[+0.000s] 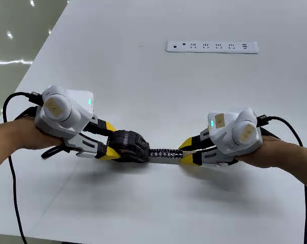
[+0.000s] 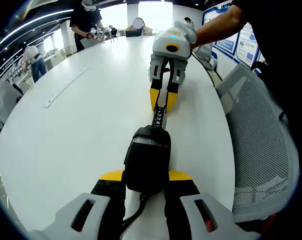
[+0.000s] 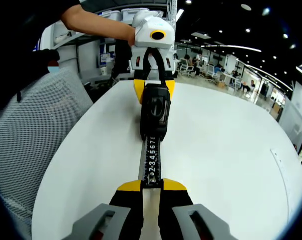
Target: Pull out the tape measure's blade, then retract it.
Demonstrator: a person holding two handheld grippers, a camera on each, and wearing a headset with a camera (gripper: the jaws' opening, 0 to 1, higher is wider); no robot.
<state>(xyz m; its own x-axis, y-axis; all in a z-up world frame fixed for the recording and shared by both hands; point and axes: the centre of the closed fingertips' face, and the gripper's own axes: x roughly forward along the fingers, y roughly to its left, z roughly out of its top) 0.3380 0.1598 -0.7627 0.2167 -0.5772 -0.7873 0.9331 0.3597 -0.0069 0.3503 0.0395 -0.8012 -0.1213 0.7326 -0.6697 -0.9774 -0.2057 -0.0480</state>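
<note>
The tape measure [image 1: 129, 146] has a chunky black case with ribbed sides, and it lies low over the white table [image 1: 143, 81] near the front edge, between the two grippers. The left gripper [image 1: 111, 140] pinches the case, one yellow-tipped jaw on either side of it. A short length of blade [image 1: 165, 153] runs out of the case towards the right; it is dark with white numerals, and the digits 2 to 8 read plainly in the right gripper view. The right gripper [image 1: 186, 151] has its jaws pressed together on the blade's free end. The blade stretches straight between case and jaws, just above the tabletop.

The table is broad, pale and smooth, with soft shadows under both grippers. A white power strip [image 1: 212, 47] lies flat well beyond them, towards the far side. Black cables trail from each gripper past the person's forearms. In the left gripper view a grey mesh chair [image 2: 261, 150] stands just beside the table edge, and people [image 2: 85, 15] stand at the far end of a bright office room with ceiling lights
</note>
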